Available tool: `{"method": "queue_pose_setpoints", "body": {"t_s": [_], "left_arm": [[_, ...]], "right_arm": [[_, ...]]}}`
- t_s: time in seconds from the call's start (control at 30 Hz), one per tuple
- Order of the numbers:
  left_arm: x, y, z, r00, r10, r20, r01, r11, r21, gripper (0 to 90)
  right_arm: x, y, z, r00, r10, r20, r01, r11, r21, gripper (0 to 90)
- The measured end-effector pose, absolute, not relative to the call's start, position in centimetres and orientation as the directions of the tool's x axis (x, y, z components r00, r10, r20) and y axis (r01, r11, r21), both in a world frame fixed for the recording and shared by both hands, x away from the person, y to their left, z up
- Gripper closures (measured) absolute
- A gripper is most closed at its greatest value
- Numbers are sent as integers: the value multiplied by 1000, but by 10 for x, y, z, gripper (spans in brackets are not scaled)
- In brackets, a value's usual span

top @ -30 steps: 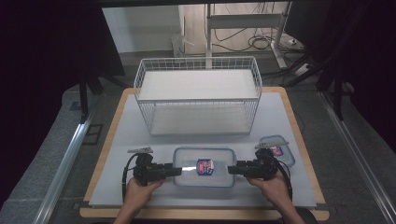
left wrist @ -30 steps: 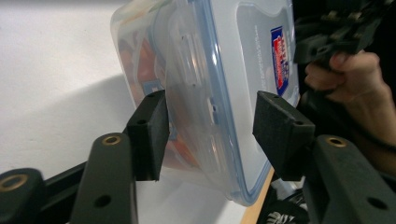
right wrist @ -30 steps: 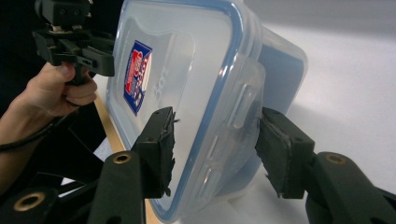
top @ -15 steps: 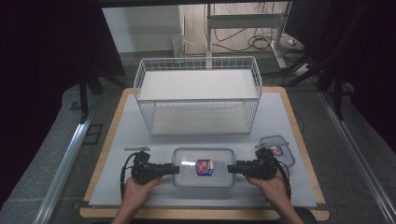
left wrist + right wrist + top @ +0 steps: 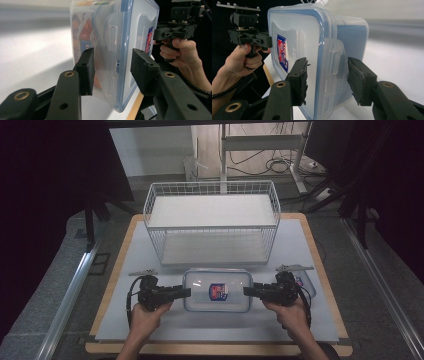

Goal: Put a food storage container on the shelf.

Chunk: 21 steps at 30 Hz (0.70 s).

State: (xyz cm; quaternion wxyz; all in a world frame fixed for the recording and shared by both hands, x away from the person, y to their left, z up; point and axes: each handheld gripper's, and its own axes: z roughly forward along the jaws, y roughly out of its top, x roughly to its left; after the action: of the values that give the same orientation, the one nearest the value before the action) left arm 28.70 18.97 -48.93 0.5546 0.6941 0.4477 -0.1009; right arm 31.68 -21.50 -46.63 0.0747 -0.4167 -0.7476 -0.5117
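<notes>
Left gripper (image 5: 184, 292): your jaws straddle the left short end of the clear lidded container (image 5: 217, 290), one pad (image 5: 85, 70) under the base side, the other (image 5: 143, 71) over the lid. They have just been closing, and the end latch sits between them. The pads look close against the plastic, but contact is not certain from the left gripper view.

Right gripper (image 5: 250, 291): same arrangement at the opposite short end. One pad (image 5: 298, 78) is on the lid side, the other (image 5: 360, 78) on the base side, the latch tab in the gap. A sliver of space seems to remain on the base side, so read these jaws as spread around the end, not clamped.

Key relation: the container's long axis runs straight from one set of fingers to the other, so each hand is equally near its own end. Both grippers point inward along that axis, facing each other.

Outward: the wire basket (image 5: 212, 227) stands beyond the container, away from you. A second small lidded box (image 5: 306, 285) lies just outside your right hand. All rest on the white mat (image 5: 150, 330).

Judgement: a level two-handed lift needs both ends gripped evenly.
</notes>
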Motion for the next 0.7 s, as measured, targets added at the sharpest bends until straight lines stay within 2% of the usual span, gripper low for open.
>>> {"method": "queue_pose_setpoints", "body": {"t_s": [0.37, 0.7], "left_arm": [[297, 194, -452, 616, 527, -586, 684, 11, 729, 554], [313, 200, -415, 623, 546, -560, 661, 15, 750, 553]], "right_arm": [[331, -211, -433, -682, 531, 502, 654, 137, 744, 516], [351, -204, -404, -688, 513, 514, 649, 117, 752, 516]]}}
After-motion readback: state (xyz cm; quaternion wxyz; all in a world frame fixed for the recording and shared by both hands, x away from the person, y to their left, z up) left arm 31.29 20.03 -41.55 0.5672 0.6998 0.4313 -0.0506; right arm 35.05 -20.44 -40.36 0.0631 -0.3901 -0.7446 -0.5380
